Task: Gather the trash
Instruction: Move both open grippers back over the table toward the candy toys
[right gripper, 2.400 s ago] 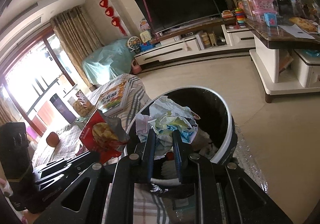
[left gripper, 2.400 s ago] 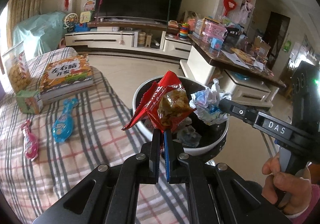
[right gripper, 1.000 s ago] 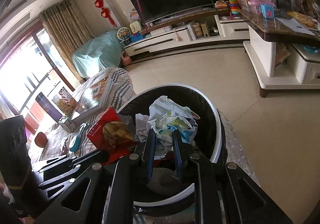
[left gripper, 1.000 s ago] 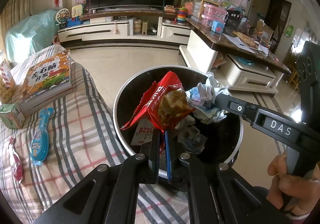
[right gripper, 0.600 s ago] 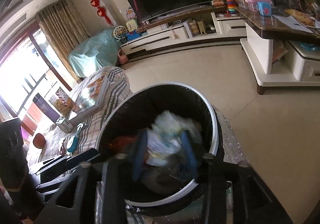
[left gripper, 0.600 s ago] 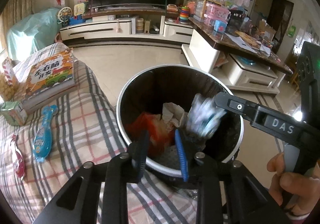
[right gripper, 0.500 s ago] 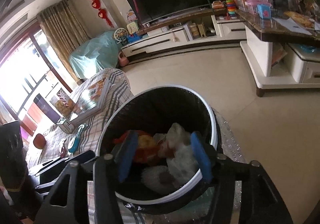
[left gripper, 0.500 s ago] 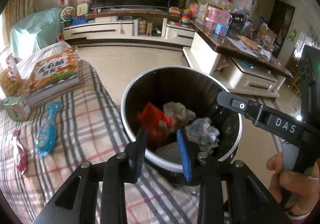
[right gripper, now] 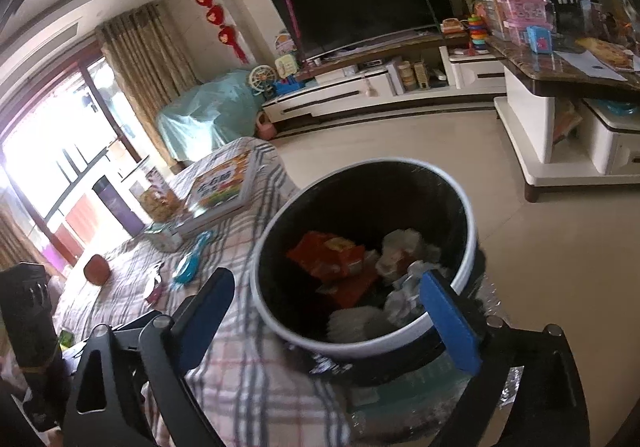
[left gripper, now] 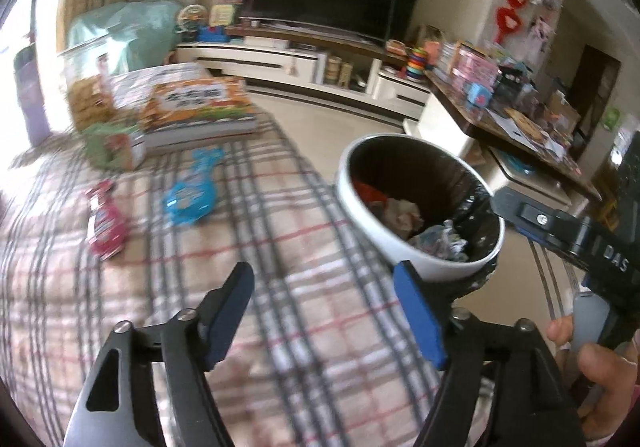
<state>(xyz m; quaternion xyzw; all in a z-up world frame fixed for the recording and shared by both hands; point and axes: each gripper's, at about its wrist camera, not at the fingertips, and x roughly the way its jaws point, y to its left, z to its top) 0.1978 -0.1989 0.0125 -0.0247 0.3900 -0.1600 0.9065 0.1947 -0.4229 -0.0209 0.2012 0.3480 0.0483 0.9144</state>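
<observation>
The white trash bin [left gripper: 384, 235] with a black liner stands against the plaid-covered couch. Inside it lie the red snack bag [left gripper: 366, 189] and crumpled paper wads [left gripper: 404, 211]. My left gripper [left gripper: 322, 279] hangs over the plaid cover just left of the bin, its jaws opening with nothing between them. In the right wrist view my right gripper [right gripper: 328, 283] is above the bin's [right gripper: 460, 187] near rim, jaws opening wide and empty. The snack bag [right gripper: 332, 259] and paper [right gripper: 404, 247] rest below it.
On the plaid cover [left gripper: 280, 231] lie a blue toy pack [left gripper: 192, 195], a pink pack [left gripper: 106, 223], a green carton [left gripper: 116, 147] and a picture book [left gripper: 196, 107]. A cluttered coffee table [left gripper: 500, 119] stands right of the bin, with tiled floor [right gripper: 520, 247] beyond.
Both grippers opened and let go: the red snack bag and the paper wad dropped into the bin. My left gripper then swung left, off the bin and over the plaid cover.
</observation>
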